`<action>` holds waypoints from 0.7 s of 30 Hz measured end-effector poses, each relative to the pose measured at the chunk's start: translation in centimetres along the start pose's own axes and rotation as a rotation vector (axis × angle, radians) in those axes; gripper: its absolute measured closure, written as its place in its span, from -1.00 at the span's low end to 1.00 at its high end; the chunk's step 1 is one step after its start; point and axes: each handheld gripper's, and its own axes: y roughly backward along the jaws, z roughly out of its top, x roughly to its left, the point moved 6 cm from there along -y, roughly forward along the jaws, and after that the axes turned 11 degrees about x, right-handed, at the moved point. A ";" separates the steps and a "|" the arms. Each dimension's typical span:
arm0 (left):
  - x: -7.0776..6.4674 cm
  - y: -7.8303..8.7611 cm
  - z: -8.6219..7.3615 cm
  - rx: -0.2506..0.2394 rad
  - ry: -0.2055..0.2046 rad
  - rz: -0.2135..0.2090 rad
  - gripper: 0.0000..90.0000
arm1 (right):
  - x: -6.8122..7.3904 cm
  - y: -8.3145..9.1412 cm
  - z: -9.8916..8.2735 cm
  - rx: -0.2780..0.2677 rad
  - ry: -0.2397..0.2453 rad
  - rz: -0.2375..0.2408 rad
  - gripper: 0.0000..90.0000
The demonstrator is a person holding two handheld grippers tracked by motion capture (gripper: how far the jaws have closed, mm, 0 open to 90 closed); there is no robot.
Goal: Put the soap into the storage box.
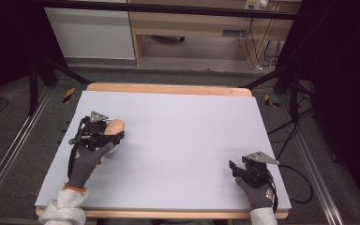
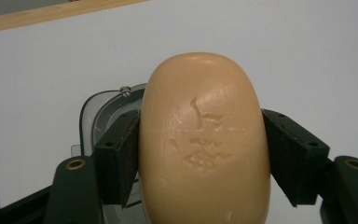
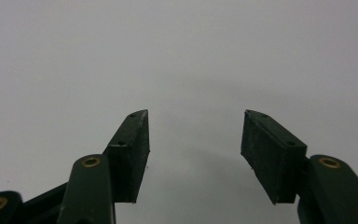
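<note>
Soap bar (image 2: pixel 204 144), smooth oval, clamped in left gripper (image 2: pixel 200 154); right gripper (image 3: pixel 195 154) jaws apart.

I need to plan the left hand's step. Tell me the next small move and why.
Probably lower the soap bar straight down and release it. The left gripper has its fingers pressed on the bar's two sides, holding it right above a clear dish on the table.
</note>
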 end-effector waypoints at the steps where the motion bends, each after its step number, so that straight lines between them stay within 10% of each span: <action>1: 0.0 0.0 0.0 0.000 0.000 0.000 -0.29 | 0.0 0.0 0.0 0.001 -0.003 0.000 -0.07; 21: 2.1 -2.9 -0.6 0.037 0.047 0.028 -0.30 | 0.0 0.0 0.0 0.004 -0.005 0.003 -0.07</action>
